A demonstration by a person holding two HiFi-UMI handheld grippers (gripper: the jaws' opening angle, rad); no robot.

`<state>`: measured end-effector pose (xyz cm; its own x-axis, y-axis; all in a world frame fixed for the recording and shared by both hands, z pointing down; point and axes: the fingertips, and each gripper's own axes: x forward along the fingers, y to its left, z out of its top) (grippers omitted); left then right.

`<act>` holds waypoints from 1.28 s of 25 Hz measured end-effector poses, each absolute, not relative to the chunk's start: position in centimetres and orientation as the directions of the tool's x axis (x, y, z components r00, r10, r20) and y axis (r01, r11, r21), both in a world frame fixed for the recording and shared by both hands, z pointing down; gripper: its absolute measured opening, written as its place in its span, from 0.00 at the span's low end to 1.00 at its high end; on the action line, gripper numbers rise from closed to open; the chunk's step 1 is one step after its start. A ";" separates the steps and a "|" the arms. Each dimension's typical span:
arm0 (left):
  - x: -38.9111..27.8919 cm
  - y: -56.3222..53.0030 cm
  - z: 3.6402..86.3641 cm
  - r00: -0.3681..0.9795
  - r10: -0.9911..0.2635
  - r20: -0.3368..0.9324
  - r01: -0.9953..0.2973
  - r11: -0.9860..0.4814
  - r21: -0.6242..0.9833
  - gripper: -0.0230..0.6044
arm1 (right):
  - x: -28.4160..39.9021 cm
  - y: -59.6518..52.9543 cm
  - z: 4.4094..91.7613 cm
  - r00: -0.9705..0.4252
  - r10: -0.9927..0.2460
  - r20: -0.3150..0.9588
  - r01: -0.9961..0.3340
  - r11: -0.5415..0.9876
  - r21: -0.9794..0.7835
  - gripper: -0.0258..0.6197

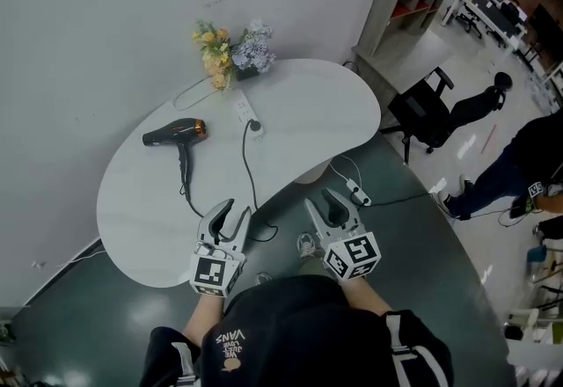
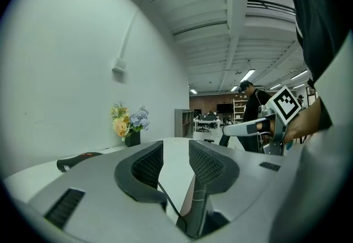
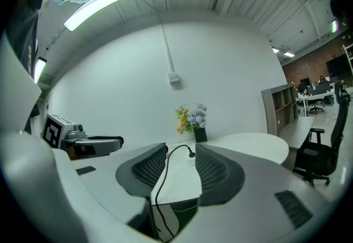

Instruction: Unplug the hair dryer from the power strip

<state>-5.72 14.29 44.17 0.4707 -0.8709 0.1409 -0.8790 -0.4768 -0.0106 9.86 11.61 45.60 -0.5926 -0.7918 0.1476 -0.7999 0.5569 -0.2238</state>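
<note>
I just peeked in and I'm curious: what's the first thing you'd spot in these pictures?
The black hair dryer lies on the white table, its cord looping round to the power strip near the flowers by the wall. Close to the camera, the left gripper and the right gripper hang at the table's near edge, both open and empty.

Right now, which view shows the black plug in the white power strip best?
The head view: from above, the black plug sits in the white power strip, with its black cord running off it. The right gripper view shows the plug small, side-on, low in frame. The left gripper view shows only cord.
</note>
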 end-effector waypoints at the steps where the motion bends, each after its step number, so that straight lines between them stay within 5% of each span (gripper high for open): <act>1: -5.5 13.7 44.5 0.464 -0.874 0.146 -0.883 -0.470 -0.010 0.26 | 10.1 10.9 45.9 -0.598 -0.787 0.151 -0.796 0.562 -0.224 0.28; 16: -2.3 6.2 46.3 0.298 -0.936 0.186 -0.953 -0.301 0.009 0.38 | 13.4 1.1 47.5 -0.716 -0.672 0.190 -0.698 0.685 -0.208 0.32; 32: -2.4 3.3 47.4 0.115 -0.971 0.210 -0.993 -0.114 0.017 0.39 | 13.2 -4.2 49.4 -0.819 -0.529 0.222 -0.569 0.798 -0.197 0.32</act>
<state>-2.37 3.31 47.39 0.1153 -0.9709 0.2098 -0.9933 -0.1143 0.0169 13.24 -4.22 49.39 -0.8190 -0.5291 0.2221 -0.5692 0.7982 -0.1971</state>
